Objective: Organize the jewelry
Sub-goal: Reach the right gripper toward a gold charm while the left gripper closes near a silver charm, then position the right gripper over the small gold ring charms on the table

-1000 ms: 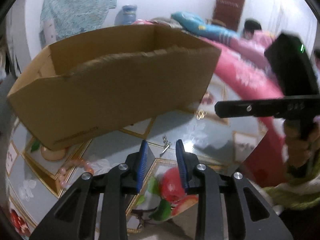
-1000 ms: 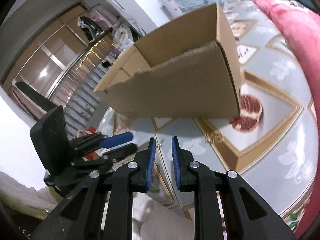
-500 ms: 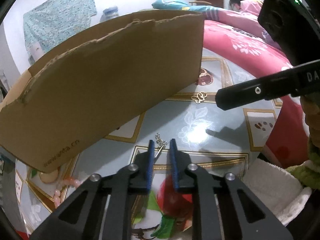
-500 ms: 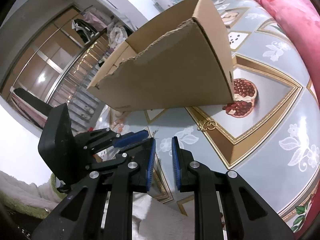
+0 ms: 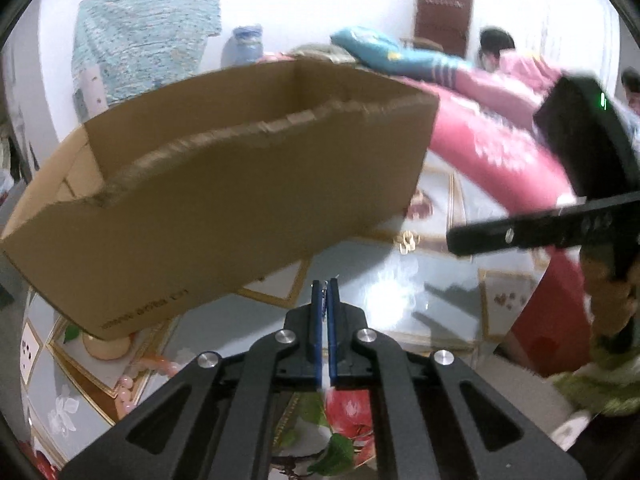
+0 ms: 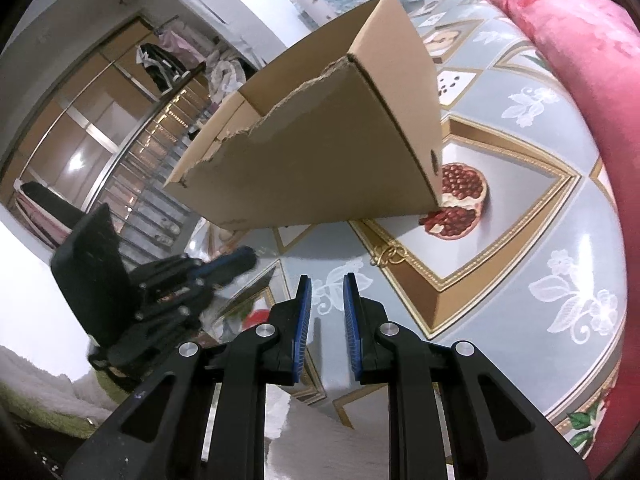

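progress: early, box interior unseen | left gripper (image 5: 325, 286) fingers pressed together just before cardboard box (image 5: 224, 184), catch not visible | right gripper (image 6: 325, 282) fingers slightly spread, empty | gold jewelry (image 6: 387, 255), pink beads (image 5: 136, 376) on bench beside box

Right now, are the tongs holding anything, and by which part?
Right tongs hold nothing. Left tongs are shut; anything pinched there is too small to tell.

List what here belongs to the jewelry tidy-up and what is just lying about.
Belongs to the job:
cardboard box
gold ornament on the table
pink bead bracelet
left tool, shut
right tool, open and empty

Just lying about:
pink quilt
blue patterned cloth
blue jug
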Demonstrator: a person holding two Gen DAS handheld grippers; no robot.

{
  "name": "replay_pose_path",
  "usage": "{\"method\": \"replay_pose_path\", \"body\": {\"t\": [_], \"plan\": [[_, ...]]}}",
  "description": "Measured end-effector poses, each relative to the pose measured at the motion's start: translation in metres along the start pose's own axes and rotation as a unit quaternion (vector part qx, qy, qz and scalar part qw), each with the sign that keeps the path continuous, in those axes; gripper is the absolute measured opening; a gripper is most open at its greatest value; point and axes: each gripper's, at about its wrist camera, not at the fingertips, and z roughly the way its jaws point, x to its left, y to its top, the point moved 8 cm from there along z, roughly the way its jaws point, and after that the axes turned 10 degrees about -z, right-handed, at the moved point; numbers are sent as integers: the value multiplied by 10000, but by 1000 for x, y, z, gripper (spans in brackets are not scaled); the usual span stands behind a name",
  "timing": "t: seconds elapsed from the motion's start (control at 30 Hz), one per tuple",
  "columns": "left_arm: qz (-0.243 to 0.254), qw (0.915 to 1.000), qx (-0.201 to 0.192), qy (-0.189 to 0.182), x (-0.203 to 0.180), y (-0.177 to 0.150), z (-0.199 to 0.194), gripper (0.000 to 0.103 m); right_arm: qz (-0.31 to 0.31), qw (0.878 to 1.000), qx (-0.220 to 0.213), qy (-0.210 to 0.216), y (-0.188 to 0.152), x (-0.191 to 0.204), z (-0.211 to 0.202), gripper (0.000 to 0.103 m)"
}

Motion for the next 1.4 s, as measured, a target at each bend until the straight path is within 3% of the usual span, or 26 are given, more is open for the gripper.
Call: {"method": "replay_pose_path", "body": {"t": [0.3,0.5,0.73,1.03,1.2,1.4], "plan": [[-429,9991,-35,-22,9,1,0,2,-577,9953,121,-763,-4,0,5,22],[-452,9990,-3,-1,11,0,2,2,-1080,9847,138,-1358,0,-4,9,22],[-503,9987,48,26,14,0,8,2,-1571,9717,242,-1746,7,-14,23,22],[-506,9987,102,0,15,0,12,2,-1892,9649,371,-1784,11,-19,35,22],[-507,9987,102,-11,15,0,12,2,-1994,9632,455,-1741,9,-14,36,9],[-497,9987,91,-4,15,0,12,2,-1717,9725,444,-1510,5,-14,31,0]]}}
